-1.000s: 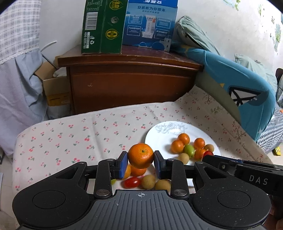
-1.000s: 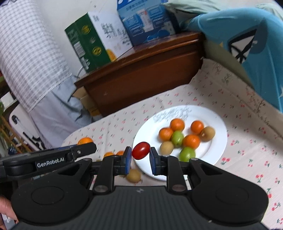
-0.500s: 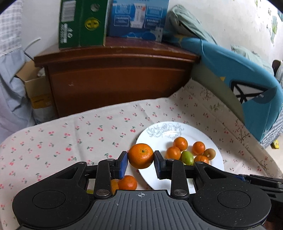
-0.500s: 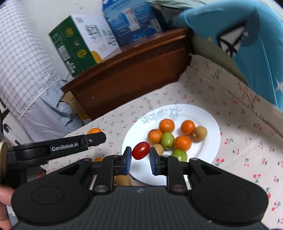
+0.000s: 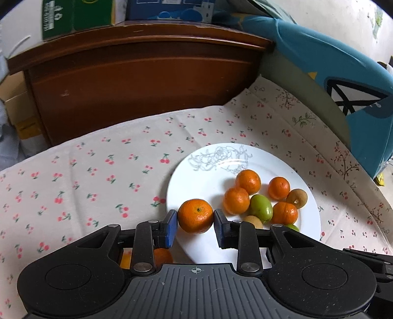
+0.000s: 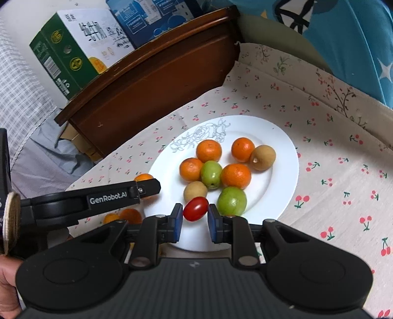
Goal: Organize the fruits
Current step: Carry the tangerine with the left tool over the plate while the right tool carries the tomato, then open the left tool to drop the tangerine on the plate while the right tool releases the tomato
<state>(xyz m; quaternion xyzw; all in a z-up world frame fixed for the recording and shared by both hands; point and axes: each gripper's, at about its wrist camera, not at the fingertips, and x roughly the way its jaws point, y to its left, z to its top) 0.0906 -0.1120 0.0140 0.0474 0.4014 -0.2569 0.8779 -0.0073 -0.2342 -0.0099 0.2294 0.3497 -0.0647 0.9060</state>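
Observation:
A white plate (image 5: 203, 176) (image 6: 282, 152) on the cherry-print cloth holds several fruits: tangerines (image 6: 208, 150), green fruits (image 6: 210, 173) and brown kiwis (image 6: 262, 154). My left gripper (image 5: 195, 220) is shut on a tangerine (image 5: 195, 216) and holds it above the plate's left rim. My right gripper (image 6: 195, 217) is shut on a red cherry tomato (image 6: 195, 209) above the plate's near edge, next to a green fruit (image 6: 231, 201). The left gripper's finger (image 6: 118, 193) shows in the right wrist view with its tangerine behind its tip.
Two small tangerines (image 6: 122, 216) lie on the cloth left of the plate, half under my left gripper (image 5: 159, 256). A brown wooden cabinet (image 5: 147, 81) stands behind with a green carton (image 6: 73, 49) and a blue box (image 6: 152, 19) on top. A blue cushion (image 5: 331, 73) lies at the right.
Both grippers have moved forward and right towards the plate, each still holding its fruit. The plate now looks nearer and larger in both views.

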